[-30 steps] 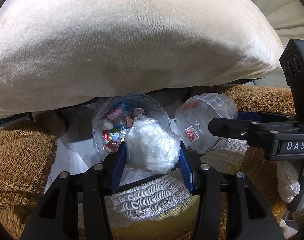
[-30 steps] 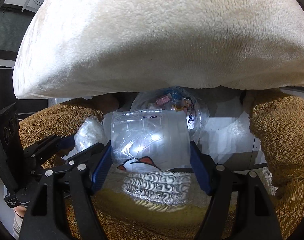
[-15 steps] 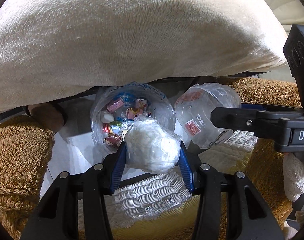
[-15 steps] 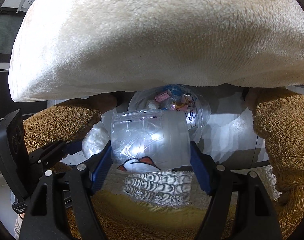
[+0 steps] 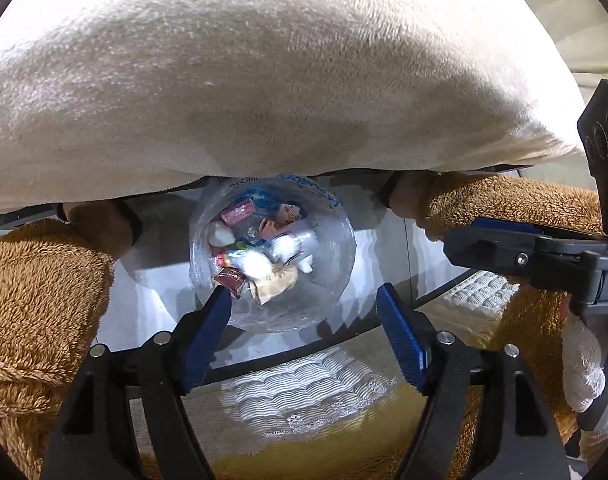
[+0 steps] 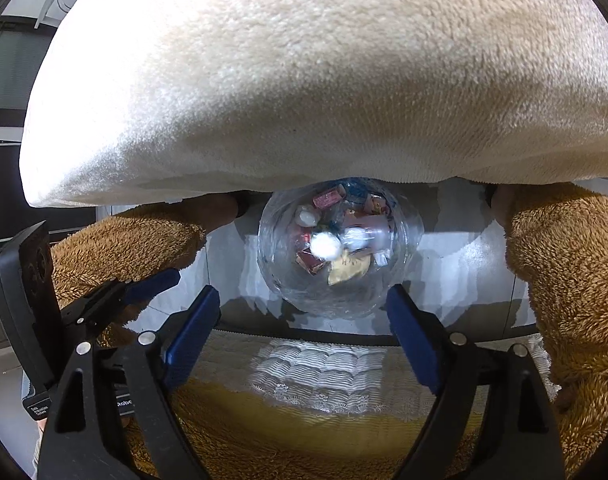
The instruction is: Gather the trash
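Note:
A clear lined trash bin [image 5: 304, 308] [image 6: 400, 280] stands on the floor below both grippers, holding several wrappers. Among them lie a white crumpled wad [image 5: 256, 264] [image 6: 324, 246] and pale clear plastic [image 6: 368, 236]. My left gripper [image 5: 304, 320] hovers over the bin's near rim. Its jaws are opening and nothing is between the blue pads [image 5: 206, 332]. My right gripper [image 6: 302, 320] hangs over the same rim, its jaws also opening and empty. Each gripper shows in the other's view: the right one [image 5: 524, 252] and the left one [image 6: 116, 292].
A cream plush fabric [image 5: 264, 80] overhangs the top of both views. Brown fuzzy fabric [image 5: 36, 300] [image 6: 564, 280] flanks the bin on either side. A white quilted lace cloth on yellow [image 5: 304, 396] lies under the grippers. A white-gloved hand [image 5: 580, 360] holds the right tool.
Both grippers opened. The white wad left the left jaws and the clear plastic container left the right jaws; both now lie in the bin.

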`<action>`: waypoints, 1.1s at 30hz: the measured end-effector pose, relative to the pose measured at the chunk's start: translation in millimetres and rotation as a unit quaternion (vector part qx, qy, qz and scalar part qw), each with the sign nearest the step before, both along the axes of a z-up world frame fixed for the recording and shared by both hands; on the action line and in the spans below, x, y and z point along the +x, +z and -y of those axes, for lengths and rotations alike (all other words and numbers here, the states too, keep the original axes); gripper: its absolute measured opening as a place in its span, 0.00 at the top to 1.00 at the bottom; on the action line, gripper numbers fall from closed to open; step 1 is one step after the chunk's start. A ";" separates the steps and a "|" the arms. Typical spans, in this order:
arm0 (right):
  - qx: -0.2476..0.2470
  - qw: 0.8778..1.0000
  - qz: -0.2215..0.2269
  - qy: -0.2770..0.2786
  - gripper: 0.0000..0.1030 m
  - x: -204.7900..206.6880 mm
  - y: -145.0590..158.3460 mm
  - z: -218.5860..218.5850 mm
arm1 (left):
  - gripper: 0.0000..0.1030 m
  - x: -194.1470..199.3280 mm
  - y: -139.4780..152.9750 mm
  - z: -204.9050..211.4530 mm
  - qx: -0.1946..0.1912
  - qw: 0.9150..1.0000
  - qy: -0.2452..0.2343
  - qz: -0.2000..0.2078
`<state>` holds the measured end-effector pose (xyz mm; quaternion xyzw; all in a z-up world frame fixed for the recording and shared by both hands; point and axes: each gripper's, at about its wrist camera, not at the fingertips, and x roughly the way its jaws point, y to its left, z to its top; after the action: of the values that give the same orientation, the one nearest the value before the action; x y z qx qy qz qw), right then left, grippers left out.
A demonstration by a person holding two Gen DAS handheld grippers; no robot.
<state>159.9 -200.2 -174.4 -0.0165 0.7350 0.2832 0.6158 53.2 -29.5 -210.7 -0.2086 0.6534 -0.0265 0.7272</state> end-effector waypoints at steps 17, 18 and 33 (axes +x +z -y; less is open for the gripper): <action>0.034 0.997 0.065 -0.019 0.18 -12.1 61.9 28.8 | 0.28 -20.1 67.4 -6.9 0.049 0.996 0.027 0.069; 0.036 0.997 0.071 -0.021 0.18 -13.0 67.3 31.2 | 0.28 -21.5 74.4 -5.1 0.055 0.995 0.025 0.076; 0.083 0.977 0.193 -0.042 0.18 -39.6 168.3 69.4 | 0.28 -54.4 190.9 13.3 0.119 0.972 0.025 0.202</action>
<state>120.3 -269.6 -6.0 0.0112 0.5759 0.3091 0.7568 -1.2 -42.8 -19.8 -0.1267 0.4860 0.0280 0.8643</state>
